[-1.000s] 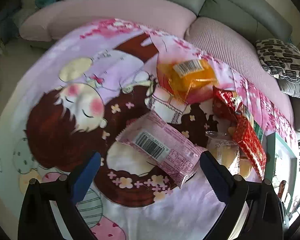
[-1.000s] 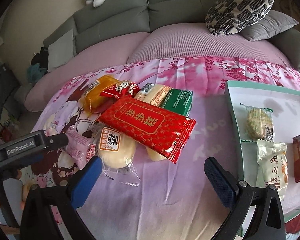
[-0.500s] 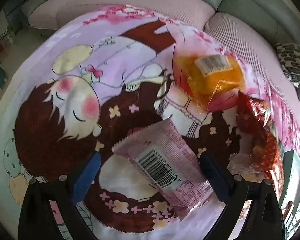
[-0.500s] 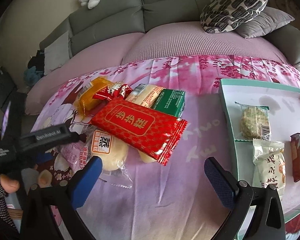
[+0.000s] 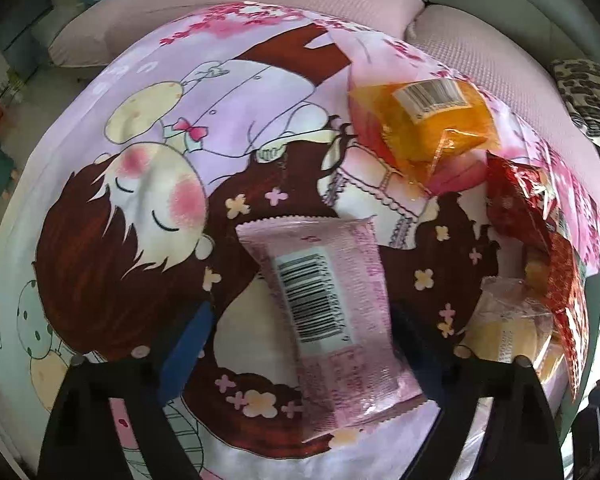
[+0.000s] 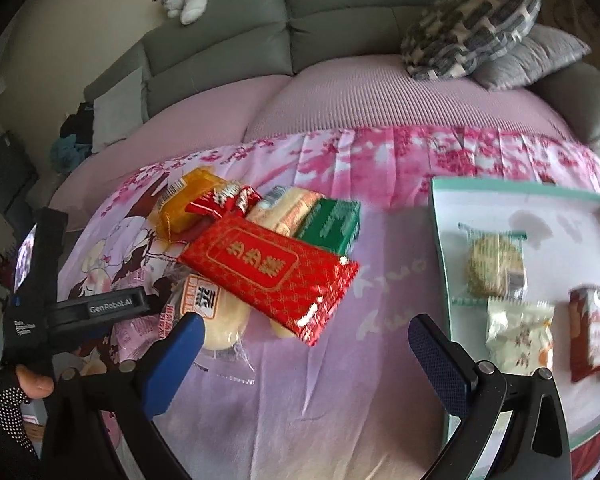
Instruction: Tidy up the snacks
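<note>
Progress: three wrapped snacks already lie in the teal tray (image 6: 436, 216) at the right of the right wrist view: a round cracker pack (image 6: 494, 266), a pale packet (image 6: 518, 334) and a dark red packet (image 6: 590, 332). By the look of it, roughly a third of the job is done.
Left to do: a pile sits on the cartoon-print cloth (image 6: 320, 400) at centre left: the large red packet (image 6: 270, 274), green box (image 6: 332, 226), orange packet (image 6: 182, 208), small red wrapper (image 6: 222, 200) and pale buns (image 6: 222, 320).
Current target: the pink packet (image 5: 332, 320), barcode up, in the lower centre of the left wrist view, apart from the rest of the pile.
Left gripper (image 5: 300, 340): fingers spread to either side of the pink packet, which lies between them; the right-hand finger looks to be at the wrapper's edge, the left-hand one clear of it. No pinch yet.
Right gripper (image 6: 300, 344): jaws wide apart and holding nothing, hanging above bare cloth between the pile and the tray.
Hand pose: the left tool reaches in from the left edge of the right wrist view, low over the cloth, a thumb visible at the lower left.
Next, as a judgement: close on the pink packet and carry it to the tray.
</note>
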Demonstrator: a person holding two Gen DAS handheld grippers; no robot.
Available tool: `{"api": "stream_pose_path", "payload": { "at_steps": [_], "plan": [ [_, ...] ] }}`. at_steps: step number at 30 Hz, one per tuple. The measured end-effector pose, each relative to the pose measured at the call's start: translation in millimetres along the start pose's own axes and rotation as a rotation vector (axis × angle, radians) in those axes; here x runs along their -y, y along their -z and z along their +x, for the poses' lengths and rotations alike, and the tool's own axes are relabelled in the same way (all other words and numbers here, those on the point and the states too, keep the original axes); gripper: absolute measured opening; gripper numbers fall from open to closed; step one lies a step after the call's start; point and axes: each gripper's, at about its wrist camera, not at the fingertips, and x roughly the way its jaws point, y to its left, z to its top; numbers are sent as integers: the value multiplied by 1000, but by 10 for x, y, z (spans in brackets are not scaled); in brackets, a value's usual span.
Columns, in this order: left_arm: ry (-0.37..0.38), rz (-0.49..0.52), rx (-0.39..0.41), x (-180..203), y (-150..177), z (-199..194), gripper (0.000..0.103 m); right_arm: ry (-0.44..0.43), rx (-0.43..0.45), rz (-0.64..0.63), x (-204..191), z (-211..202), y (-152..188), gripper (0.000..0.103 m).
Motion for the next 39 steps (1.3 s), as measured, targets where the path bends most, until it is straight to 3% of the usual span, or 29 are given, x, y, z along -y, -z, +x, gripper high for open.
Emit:
{"api": "stream_pose_path", "payload": {
  "at_steps": [7,9,14,19,24,39],
  "plan": [
    [22,35,2,91,18,-78,56,-41,-64,-146,-146,191,-241,97],
    [30,38,1,84,19,-96,53,-59,-97,-192,-206,294,-302,92],
    [39,39,-5,86,0,-141,53,-83,-178,-307,-309,494,-394,88],
    [47,37,-11,51,-24,-91,53,-158,-264,-294,-261,689,-460,81],
    [47,39,-14,48,-26,-79,53,-164,-284,-276,-268,662,-439,65],
    [53,44,-16,59,-8,-78,53,-237,-303,-210,-321,587,-410,64]
  ]
}}
